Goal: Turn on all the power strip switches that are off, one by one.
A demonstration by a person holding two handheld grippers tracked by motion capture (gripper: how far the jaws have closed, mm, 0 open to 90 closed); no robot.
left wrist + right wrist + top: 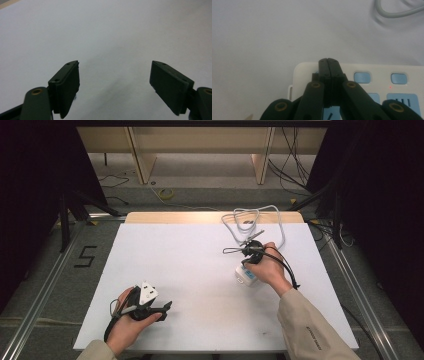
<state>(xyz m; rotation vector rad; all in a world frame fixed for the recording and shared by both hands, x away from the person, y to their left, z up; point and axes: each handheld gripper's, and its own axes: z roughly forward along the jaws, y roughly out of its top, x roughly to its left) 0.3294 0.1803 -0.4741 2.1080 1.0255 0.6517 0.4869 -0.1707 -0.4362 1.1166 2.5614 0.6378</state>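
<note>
One white power strip (367, 82) lying crosswise, right hand-held gripper (329, 63) closed tight over it, left hand-held gripper (115, 82) wide open, empty.

A white table (200, 265) with a pale wooden far edge stood on a grey floor (210, 177). Dark curtains (35, 175) hung on both sides, light wooden furniture (200, 142) stood beyond, and a black "5" (86, 256) marked the floor left.

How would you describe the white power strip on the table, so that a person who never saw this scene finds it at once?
Start from the white table and go to its right half, where the right gripper rests with shut jaws. Under it lies the power strip, a flat white block. Its light blue buttons and the pale cable looping behind it set it apart.
</note>
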